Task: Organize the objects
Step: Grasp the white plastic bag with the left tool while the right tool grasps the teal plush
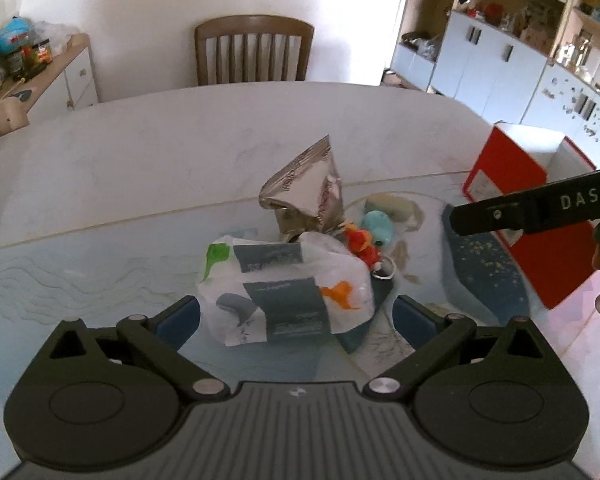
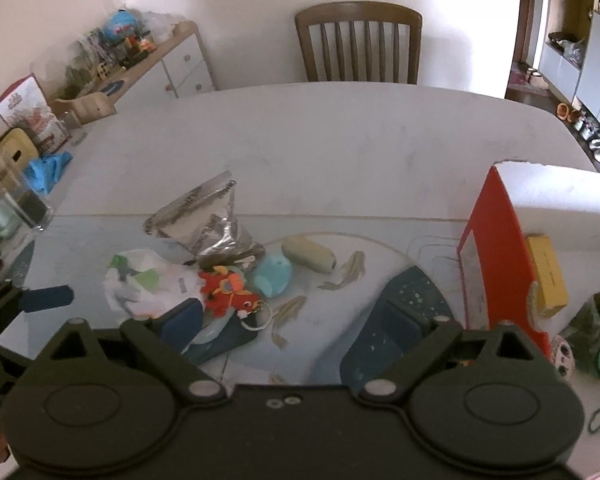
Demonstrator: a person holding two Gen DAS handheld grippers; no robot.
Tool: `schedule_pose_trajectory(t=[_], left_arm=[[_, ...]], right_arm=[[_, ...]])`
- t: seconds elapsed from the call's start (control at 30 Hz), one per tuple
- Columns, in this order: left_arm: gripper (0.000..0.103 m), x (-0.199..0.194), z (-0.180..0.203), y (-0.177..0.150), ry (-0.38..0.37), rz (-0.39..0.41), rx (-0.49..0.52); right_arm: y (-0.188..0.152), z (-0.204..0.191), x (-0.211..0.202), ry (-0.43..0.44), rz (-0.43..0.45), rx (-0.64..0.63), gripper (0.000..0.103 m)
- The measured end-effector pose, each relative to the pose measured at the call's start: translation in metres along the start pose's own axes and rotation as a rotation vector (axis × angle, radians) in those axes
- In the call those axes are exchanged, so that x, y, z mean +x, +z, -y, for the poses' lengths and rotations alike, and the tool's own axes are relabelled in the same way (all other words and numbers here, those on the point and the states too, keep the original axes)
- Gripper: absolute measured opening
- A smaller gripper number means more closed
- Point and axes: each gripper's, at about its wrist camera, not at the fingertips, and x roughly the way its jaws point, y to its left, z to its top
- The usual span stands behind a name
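Both hand-held grippers, left [image 1: 296,312] and right [image 2: 298,320], jaws apart, over clutter beside red box [image 2: 496,248].

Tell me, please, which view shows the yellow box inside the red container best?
The right wrist view: the yellow box lies exposed inside the red container. The left wrist view shows only the container's outside; the box is hidden.

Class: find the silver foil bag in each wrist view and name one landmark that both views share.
Left wrist: silver foil bag at centre, behind the white plastic bag.
Right wrist: silver foil bag left of centre, above the red toy.
Shared landmark: wooden chair.
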Motion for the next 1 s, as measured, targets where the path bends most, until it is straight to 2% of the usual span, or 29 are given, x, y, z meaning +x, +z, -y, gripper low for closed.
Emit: schedule_pose_trajectory(t=[0.1,0.2,0.57,0.77,1.0], left_arm=[[0.103,0.002,0.002,0.008,0.002,0.027,0.03],[0.103,0.007,0.006,0.016,-0.001,0.043,0.109],[0.103,0.044,0.015,0.022,-0.106,-0.007,0.432],[0.103,0.066,0.007,0.019,-0.143,-0.058,0.416],[0.103,0.083,-0.002,0.005,-0.126,-0.105,0.418]], right_arm=[[0.005,0.003,0.014,-0.005,-0.021,0.016,0.094],[0.01,0.003,0.026,-0.006,-0.038,0.025,0.093],[0.016,-0.005,0.062,-0.02,-0.096,0.025,0.091],[0.018,-0.011,0.073,-0.017,-0.11,0.018,0.085],[0.021,-0.008,0.08,0.031,-0.12,0.064,0.076]])
